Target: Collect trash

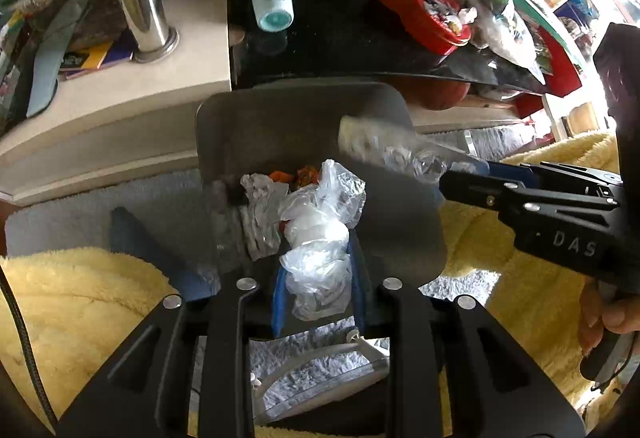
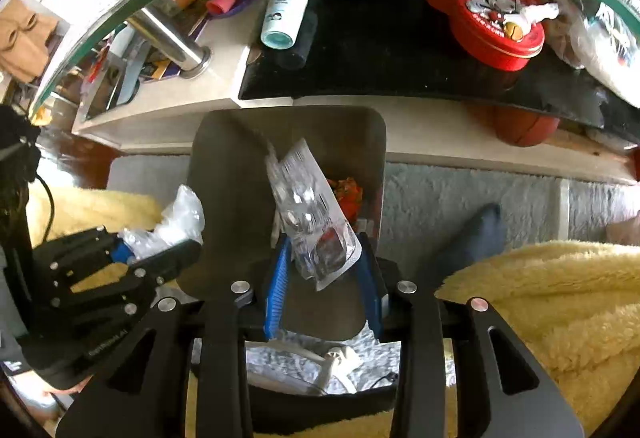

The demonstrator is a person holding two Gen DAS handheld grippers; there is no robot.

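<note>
Mid-frame over grey metal bin (image 1: 248, 126): left gripper (image 1: 318, 270) clenching crumpled clear plastic bag (image 1: 320, 238), right gripper (image 2: 324, 270) clenching transparent blister pack (image 2: 308, 206); dropping both remains.

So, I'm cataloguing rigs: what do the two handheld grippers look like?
Both the left gripper and the right gripper are matte black slotted frames with silver rivets and blue-padded jaws. White lettering marks the right one's side, and a black cable runs beside the left.
</note>
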